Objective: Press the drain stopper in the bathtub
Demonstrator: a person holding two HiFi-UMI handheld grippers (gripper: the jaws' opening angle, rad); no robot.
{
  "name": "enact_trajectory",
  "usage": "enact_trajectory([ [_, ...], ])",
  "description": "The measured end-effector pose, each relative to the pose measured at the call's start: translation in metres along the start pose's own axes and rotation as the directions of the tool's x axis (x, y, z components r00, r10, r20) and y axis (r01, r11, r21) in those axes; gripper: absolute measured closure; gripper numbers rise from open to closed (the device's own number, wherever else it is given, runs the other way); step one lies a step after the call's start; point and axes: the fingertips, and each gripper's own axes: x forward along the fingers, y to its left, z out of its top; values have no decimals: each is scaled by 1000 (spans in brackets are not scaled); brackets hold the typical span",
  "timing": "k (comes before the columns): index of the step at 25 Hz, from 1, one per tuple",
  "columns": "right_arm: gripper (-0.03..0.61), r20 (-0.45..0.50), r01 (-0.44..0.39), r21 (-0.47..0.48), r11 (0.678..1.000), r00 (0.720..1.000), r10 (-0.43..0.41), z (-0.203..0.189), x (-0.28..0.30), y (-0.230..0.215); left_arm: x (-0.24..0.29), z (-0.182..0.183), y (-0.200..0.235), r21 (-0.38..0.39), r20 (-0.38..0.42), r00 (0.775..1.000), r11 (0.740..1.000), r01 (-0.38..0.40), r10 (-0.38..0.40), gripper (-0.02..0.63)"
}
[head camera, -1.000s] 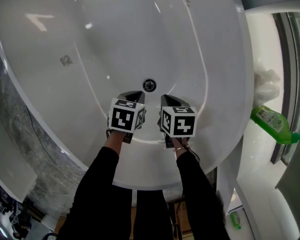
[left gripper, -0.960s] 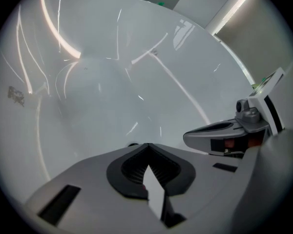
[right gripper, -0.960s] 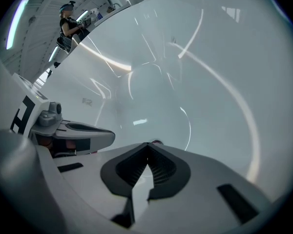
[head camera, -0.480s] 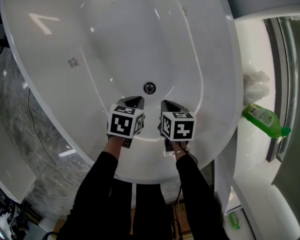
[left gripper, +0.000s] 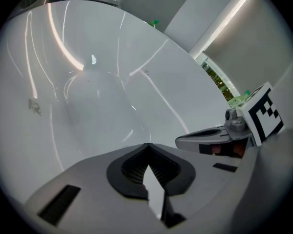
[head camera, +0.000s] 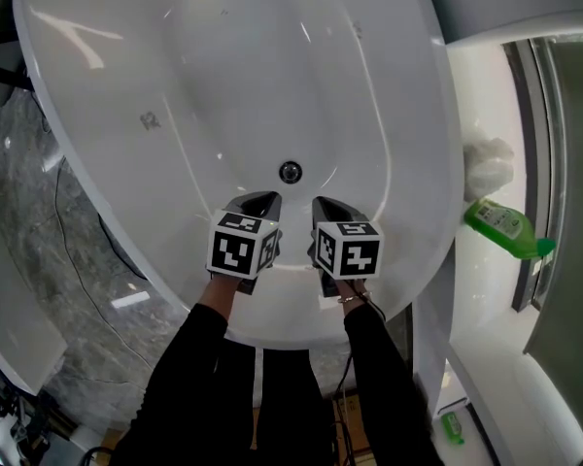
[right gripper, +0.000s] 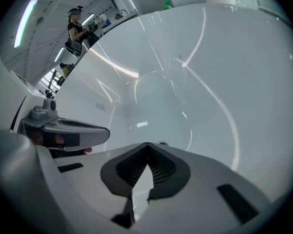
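Note:
The white bathtub [head camera: 175,56] fills the head view. Its round metal drain stopper [head camera: 291,171] sits on the tub floor, just beyond both grippers. My left gripper [head camera: 265,200] hovers near and slightly left of the stopper, my right gripper [head camera: 323,203] near and slightly right of it. Neither touches the stopper. In the left gripper view the left gripper [left gripper: 147,145] has its jaws shut tip to tip on nothing, with the right gripper [left gripper: 205,139] alongside. In the right gripper view the right gripper [right gripper: 147,144] is likewise shut and empty, with the left gripper [right gripper: 78,130] beside it.
A green bottle [head camera: 505,226] and a white crumpled cloth [head camera: 486,168] lie on the white ledge at the right. Grey marbled floor with a thin cable [head camera: 78,260] lies left of the tub. A person [right gripper: 78,26] stands far off in the right gripper view.
The head view has shifted a little, so the tub and the bottle drift left in the picture. Both grippers stay shut, side by side just short of the stopper.

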Motion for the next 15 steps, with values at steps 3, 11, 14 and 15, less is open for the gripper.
enact_trajectory([
  [3,577,8,-1,-11,1000,1000,1,1,-4,4,-7,2,-1,-5,10,1000,1000,1,-1,606],
  [11,577,19,6,-22,1000,1000,-5,2,-15,14,-22,6,0,-10,25,1000,1000,-2,2,606],
  [14,577,18,11,-29,1000,1000,-11,1,-21,18,-29,5,0,-14,29,1000,1000,-2,2,606],
  [15,577,18,13,-30,999,1000,-12,0,-22,19,-31,5,0,-14,30,1000,1000,-1,2,606],
])
